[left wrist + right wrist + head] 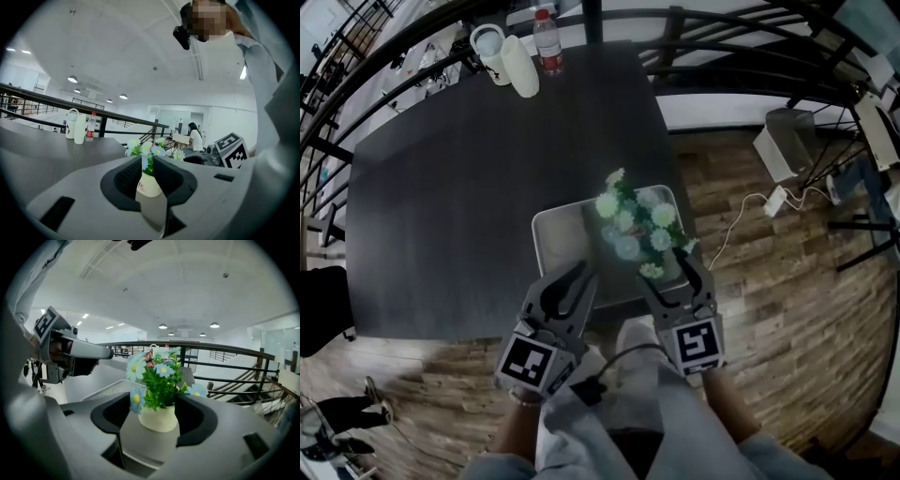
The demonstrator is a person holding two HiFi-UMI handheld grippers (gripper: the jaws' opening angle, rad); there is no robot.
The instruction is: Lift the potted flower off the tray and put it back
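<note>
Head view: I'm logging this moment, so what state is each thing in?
Potted flower: upright on the tray.
Tray: lying flat, potted flower on it.
Left gripper: jaws narrowly apart, empty.
Right gripper: jaws wide open, potted flower at their tips, ungripped.
Water bottle: upright, capped.

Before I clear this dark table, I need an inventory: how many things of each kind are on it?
Tray: 1
Potted flower: 1
Plastic bottle: 1
White cups: 2
Total: 5
</note>
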